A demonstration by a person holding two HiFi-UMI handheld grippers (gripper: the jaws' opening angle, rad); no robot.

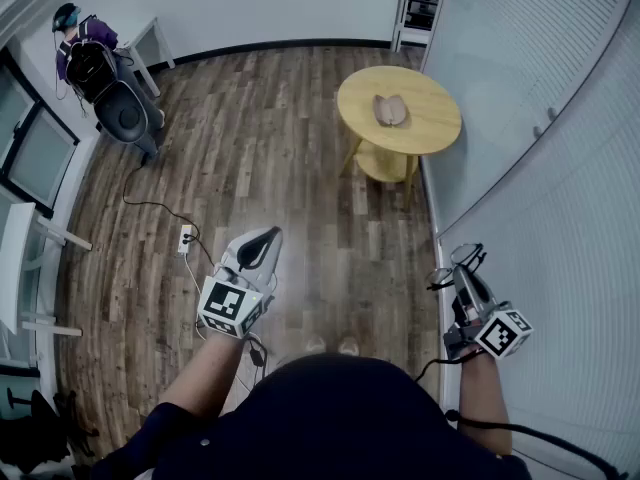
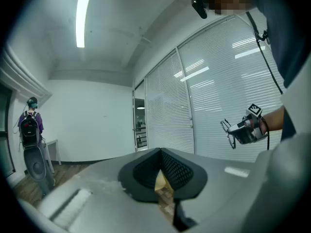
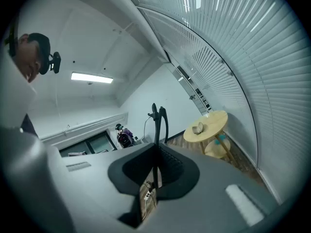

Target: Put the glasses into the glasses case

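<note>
Pinching glasses (image 3: pixel 155 125) in right tongs (image 3: pixel 155 154), left tongs (image 2: pixel 160 161) closed

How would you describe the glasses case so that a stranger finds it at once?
Find the round pale wooden table beside the white slatted blinds. On its top, near the middle, lies the brownish glasses case, seemingly open. It is the only thing on that top.

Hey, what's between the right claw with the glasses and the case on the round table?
From the right claw, shut on the glasses, to the case: only bare floor, then the table edge. The head view shows it.
</note>
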